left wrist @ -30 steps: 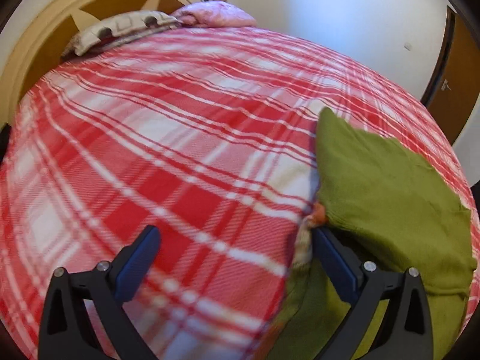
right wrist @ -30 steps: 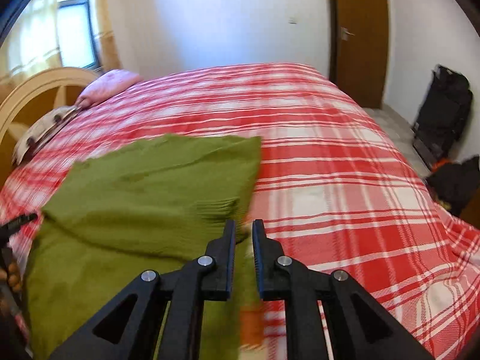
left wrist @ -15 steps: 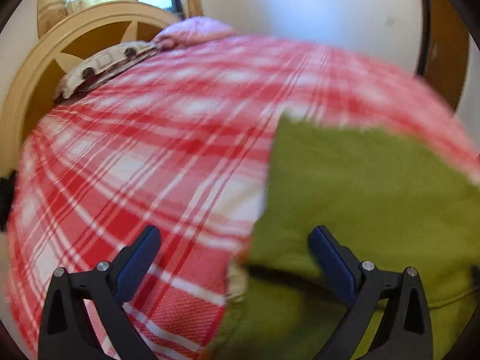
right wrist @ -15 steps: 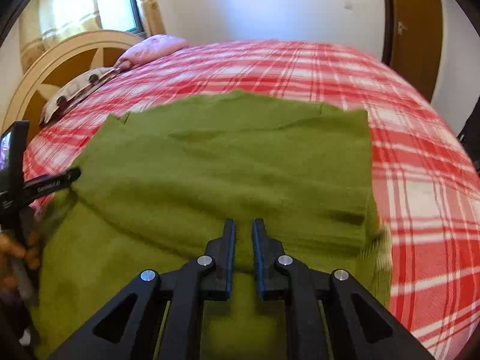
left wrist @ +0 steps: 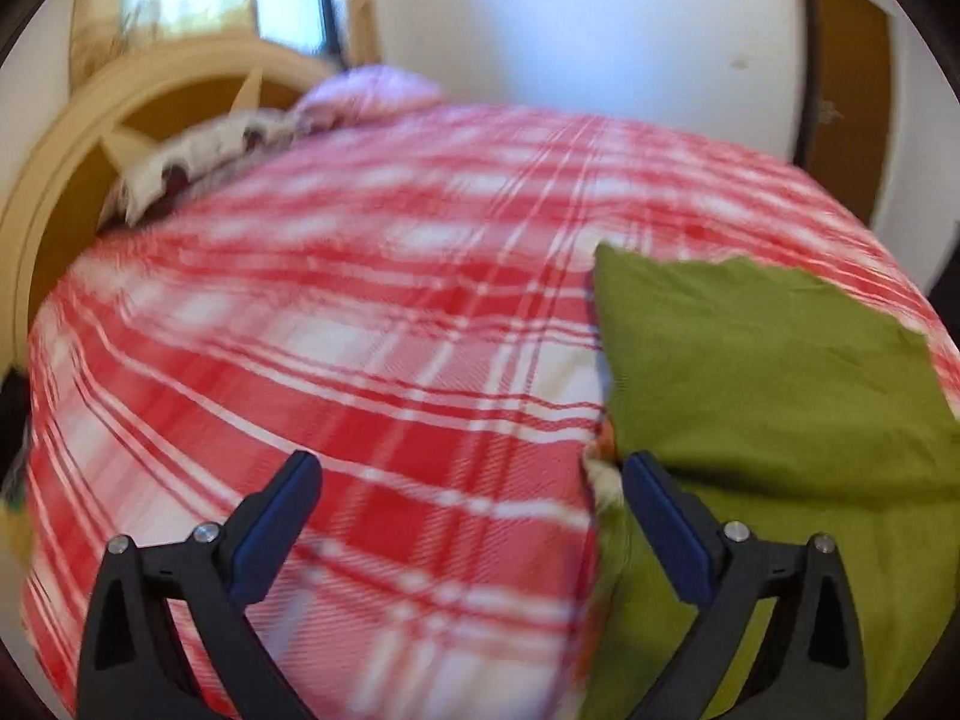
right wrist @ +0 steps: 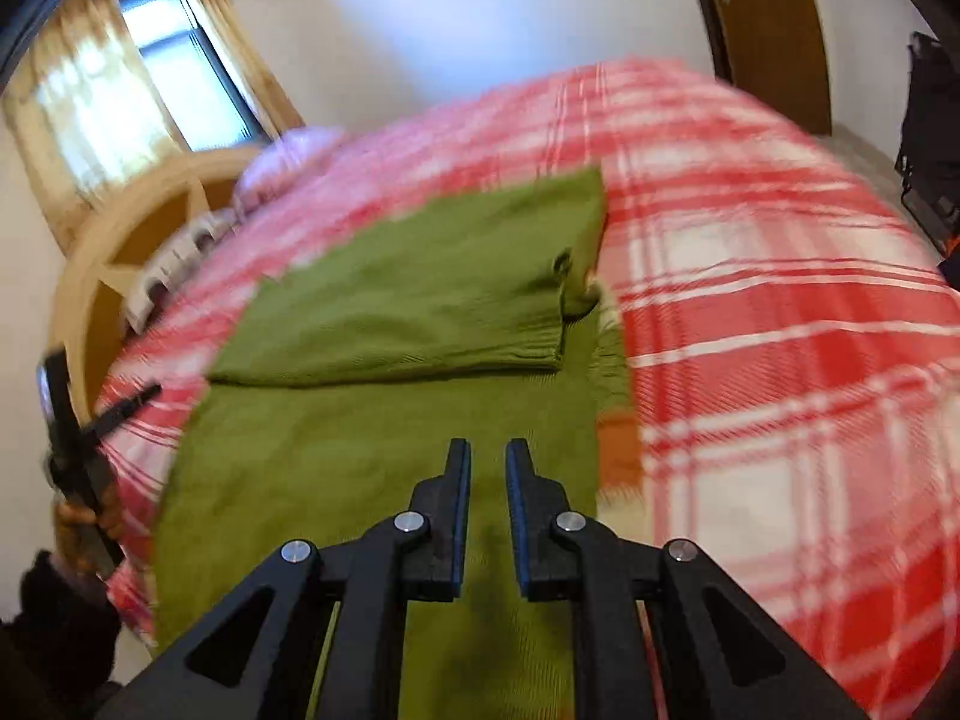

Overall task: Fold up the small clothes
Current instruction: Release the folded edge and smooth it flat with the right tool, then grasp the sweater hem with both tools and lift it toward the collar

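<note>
change: green sweater (right wrist: 384, 300) top half now folded over lower half; 1 second ago edge still carried
right gripper (right wrist: 486, 462): jaws opening, nothing between
left gripper (left wrist: 468, 480): wide open, empty
sweater: on plaid bedspread (right wrist: 780, 312)
next: probably 2nd fold

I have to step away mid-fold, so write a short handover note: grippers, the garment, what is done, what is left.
Left gripper: wide open, empty, over the plaid bedspread just beside the garment's edge.
Right gripper: fingers a narrow gap apart and opening, nothing between them, above the garment's near part.
Green knit sweater: lies on the bedspread, its far part folded over onto itself; the ribbed edge of that fold lies across the middle.
Done: first fold laid down, both grippers free of the cloth.
Left: likely one more fold of the near part, then smoothing.
</note>
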Motion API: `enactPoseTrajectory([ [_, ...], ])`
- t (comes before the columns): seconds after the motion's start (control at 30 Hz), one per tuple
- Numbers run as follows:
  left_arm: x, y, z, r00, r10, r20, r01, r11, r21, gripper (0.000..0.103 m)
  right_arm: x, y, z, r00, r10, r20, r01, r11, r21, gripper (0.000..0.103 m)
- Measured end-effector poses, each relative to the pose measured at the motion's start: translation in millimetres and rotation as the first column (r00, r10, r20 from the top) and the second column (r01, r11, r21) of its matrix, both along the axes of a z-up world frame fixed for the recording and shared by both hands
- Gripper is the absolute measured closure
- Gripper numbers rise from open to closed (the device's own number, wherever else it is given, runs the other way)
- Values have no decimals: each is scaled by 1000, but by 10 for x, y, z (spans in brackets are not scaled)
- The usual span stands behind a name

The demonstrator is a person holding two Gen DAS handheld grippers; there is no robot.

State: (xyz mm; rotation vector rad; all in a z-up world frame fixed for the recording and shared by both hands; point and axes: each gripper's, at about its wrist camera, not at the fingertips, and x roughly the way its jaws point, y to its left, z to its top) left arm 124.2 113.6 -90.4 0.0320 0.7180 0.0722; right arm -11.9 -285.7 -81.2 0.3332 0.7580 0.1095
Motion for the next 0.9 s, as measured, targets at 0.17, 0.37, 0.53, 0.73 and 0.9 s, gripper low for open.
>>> enactPoseTrajectory([
  [0.17,-647,212,166,979,-197,51,200,978,-65,0,-656,-51,74,999,26,19,-29,986,164,22],
  [0.37,-1181,389,29,955,-296,14,292,932,-216,0,-1079,42,-63,993,20,-119,0,986,165,22],
  [0.53,-1498,284,-204,926,-372,-61,341,896,-283,0,-1198,513,-150,976,71,-205,-78,997,-24,22],
  [0.73,-1775,169,-445,900,-422,-107,358,858,-368,0,-1095,1076,-363,957,17,-289,-98,958,-269,22],
  [0.9,-1822,-83,-534,861,-489,-143,420,840,-342,0,-1113,1122,-608,928,-66,-367,-65,940,-334,22],
])
